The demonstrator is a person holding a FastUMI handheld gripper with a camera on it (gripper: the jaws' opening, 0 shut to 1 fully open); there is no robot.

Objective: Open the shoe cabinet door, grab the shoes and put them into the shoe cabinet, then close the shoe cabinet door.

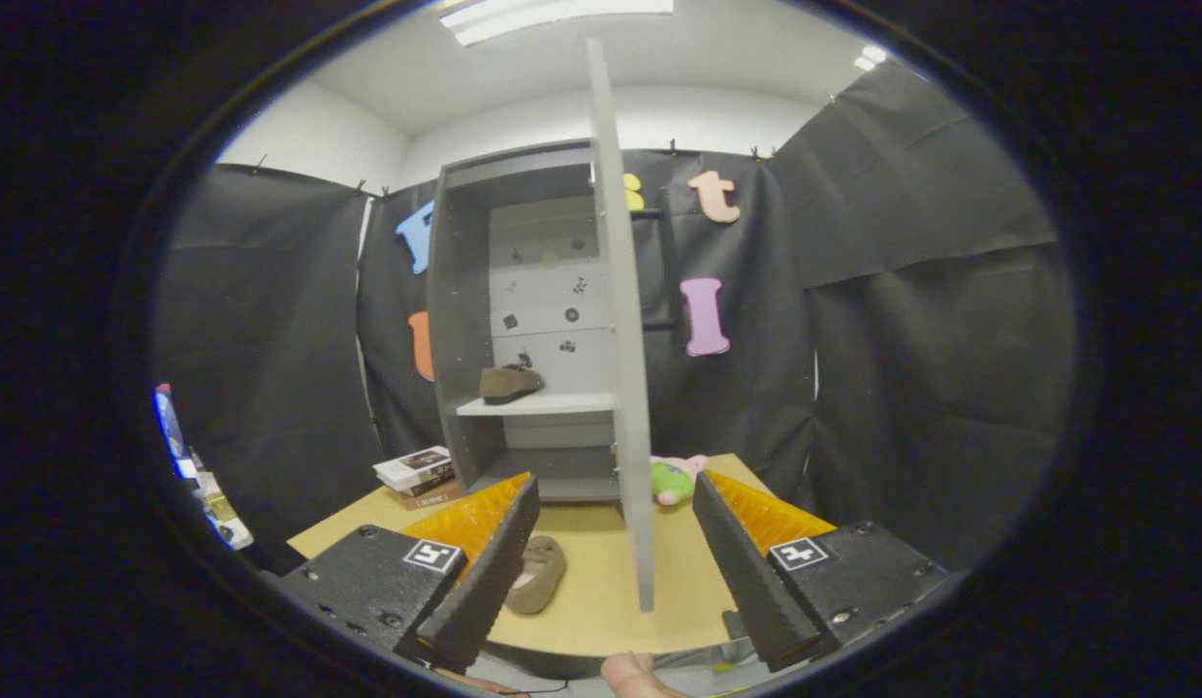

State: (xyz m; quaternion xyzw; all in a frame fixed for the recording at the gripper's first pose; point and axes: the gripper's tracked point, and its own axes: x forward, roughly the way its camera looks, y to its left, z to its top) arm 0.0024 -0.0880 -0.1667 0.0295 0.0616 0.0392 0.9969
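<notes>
A grey shoe cabinet (462,320) stands at the back of the table, its door (628,388) swung wide open toward me, seen edge-on. One brown shoe (509,383) rests on the cabinet's middle shelf (553,404). A second brown shoe (538,574) lies on the table (601,601) just ahead of my left finger, left of the door's edge. My gripper (611,572) is open, with the door's lower edge between and beyond the fingers and nothing held.
A stack of books (419,475) lies left of the cabinet on the table. A green and pink plush toy (676,480) sits right of the door's base. A person's hand (635,676) shows at the table's near edge.
</notes>
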